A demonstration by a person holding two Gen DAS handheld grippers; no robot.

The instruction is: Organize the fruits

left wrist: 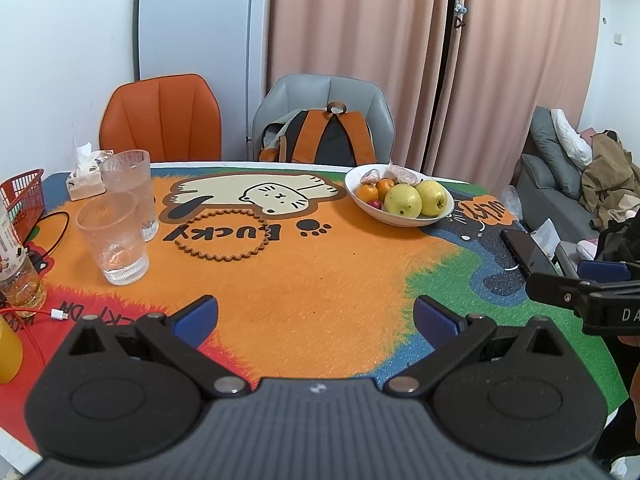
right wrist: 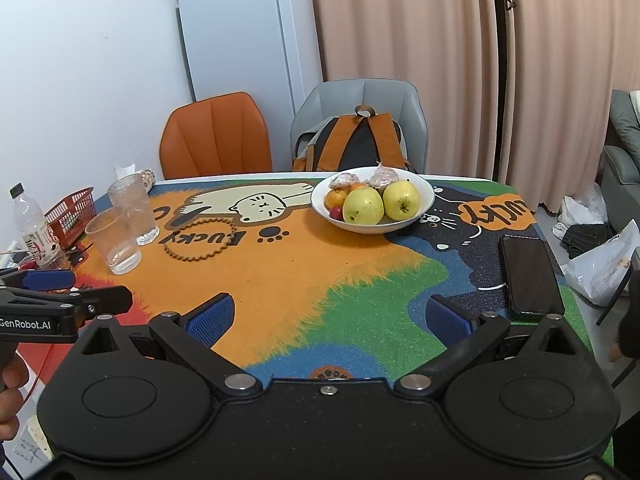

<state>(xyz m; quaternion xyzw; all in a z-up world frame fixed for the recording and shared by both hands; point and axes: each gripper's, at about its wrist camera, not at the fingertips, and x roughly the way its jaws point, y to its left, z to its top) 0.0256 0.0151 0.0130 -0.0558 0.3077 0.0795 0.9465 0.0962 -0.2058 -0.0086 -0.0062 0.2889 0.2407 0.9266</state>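
Left gripper (left wrist: 316, 316): sitting nearest the lens, its 2 blue-padded fingers are standing wide apart with nothing between them, hovering low over the orange part of the table mat (left wrist: 304, 272).
Right gripper (right wrist: 328, 318): likewise spread wide and carrying nothing, hanging over the green and blue patch of the mat near the table's front edge.
Fruits: all the fruit in view is lying in the white bowl (right wrist: 424, 204) toward the far side of the table; 2 yellow-green pears (right wrist: 363, 206) are resting side by side at the front, 2 oranges (right wrist: 336, 198) are sitting behind them on the left, and 1 small red fruit (right wrist: 336, 212) is peeking out at the rim.
Wrapped items (right wrist: 384, 178): 2 plastic-wrapped lumps are lying at the back of the bowl; what they are holding is too small to tell.
Loose fruit: none is showing on the mat in either view.
Step in hand: both grippers are waiting well apart from the bowl; this is fitting either fruit gathered in the bowl as wanted, or fruit about to be sorted out of it.
Next move: not settled by these views; any reach toward the bowl would be calling for care, since round fruit is likely to roll.
Nearby things: 2 glasses (left wrist: 120, 224) are standing at the left, and a dark phone (right wrist: 528, 276) is lying at the right edge.
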